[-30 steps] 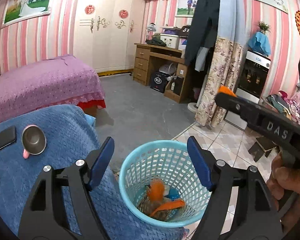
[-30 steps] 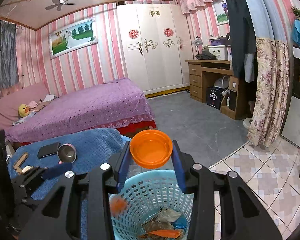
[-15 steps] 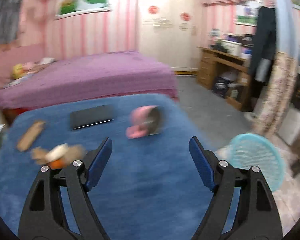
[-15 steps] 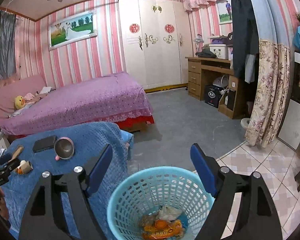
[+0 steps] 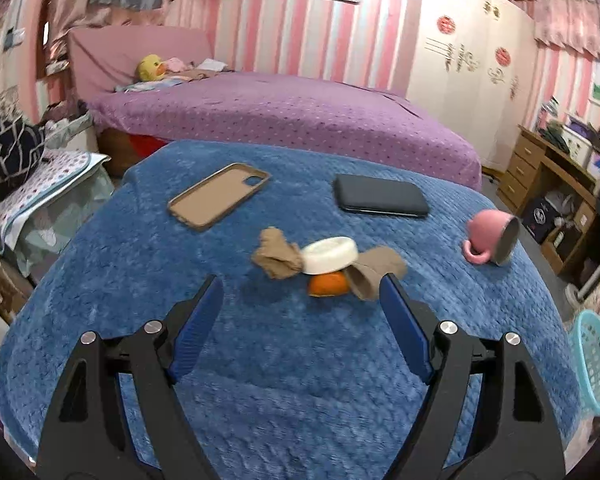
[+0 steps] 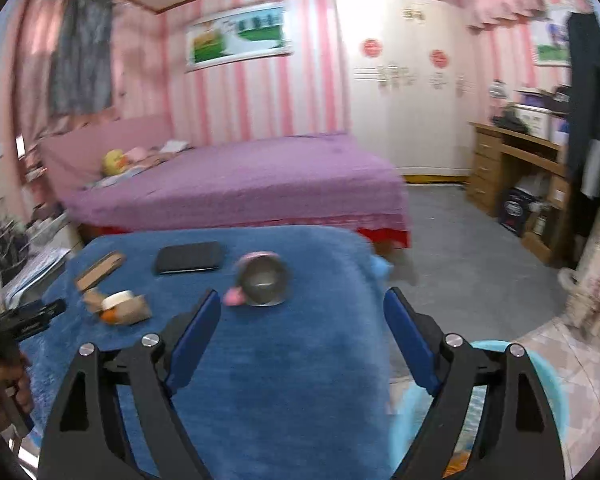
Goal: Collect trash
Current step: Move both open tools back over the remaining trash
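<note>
1. Blue fleece over the bench (image 5: 300, 360), soft and ribbed, carrying everything in reach.
2. Heaped near the middle: a white lid (image 5: 330, 255) atop an orange peel (image 5: 328, 284), with crumpled brown paper (image 5: 278, 259) to either side — the trash left to collect, probably bunched so as to be taken from one spot.
3. Left gripper (image 5: 300, 320) wide and empty, aimed down at that heap, right pad just beside the paper; likely lining up for the next pick.
4. Right gripper (image 6: 302, 332) wide too, jaws just opened, nothing between them; poised over the bench edge with the basket (image 6: 548, 396) directly below, handy for dropping.
5. Same basket at the bench's far right in the left view (image 5: 594, 364), on the floor.
6. Not trash, by the look: a tan phone case (image 5: 219, 196), a dark phone (image 5: 382, 201), and a pink cup (image 5: 490, 236) lying on its side, all spread well apart from the heap.
7. Beyond the bench, a purple bed (image 5: 284, 120) with a yellow toy (image 5: 150, 68) at the head.
8. Pink-striped walls, a white wardrobe (image 6: 404, 92), a wooden desk (image 6: 512, 168), grey floor giving way to tile by the basket.
</note>
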Tool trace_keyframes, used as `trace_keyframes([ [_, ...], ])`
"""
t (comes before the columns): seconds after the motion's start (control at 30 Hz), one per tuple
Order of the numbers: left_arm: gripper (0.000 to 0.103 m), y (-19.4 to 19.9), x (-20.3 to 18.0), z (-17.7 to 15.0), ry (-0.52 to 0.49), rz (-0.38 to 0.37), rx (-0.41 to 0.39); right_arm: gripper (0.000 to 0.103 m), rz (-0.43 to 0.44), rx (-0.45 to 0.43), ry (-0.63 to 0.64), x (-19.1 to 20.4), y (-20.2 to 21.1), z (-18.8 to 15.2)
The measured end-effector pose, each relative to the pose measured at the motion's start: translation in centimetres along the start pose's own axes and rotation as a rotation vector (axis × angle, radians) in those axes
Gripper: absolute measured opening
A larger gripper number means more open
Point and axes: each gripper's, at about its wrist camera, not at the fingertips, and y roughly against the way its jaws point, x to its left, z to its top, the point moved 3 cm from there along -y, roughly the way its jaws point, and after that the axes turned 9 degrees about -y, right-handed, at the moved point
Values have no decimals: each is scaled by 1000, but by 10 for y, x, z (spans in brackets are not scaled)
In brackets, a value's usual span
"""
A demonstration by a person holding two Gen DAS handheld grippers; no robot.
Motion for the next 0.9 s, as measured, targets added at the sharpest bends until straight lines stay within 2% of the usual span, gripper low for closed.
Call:
trace_keyframes([
  [0.13,79,-3,12,-2,22,-1,11,84,62,60,12,45,-32,-19],
  [0.37,79,-6,30,-7,21,17,14,84,114,132,93,104,-67,-45],
  [0.63,79,-18,55,-5,94,22,33,84,142,183,141,137,-95,-57],
  [0.9,79,-37,71,-2,92,45,60,85,169,225,219,170,-131,-69],
])
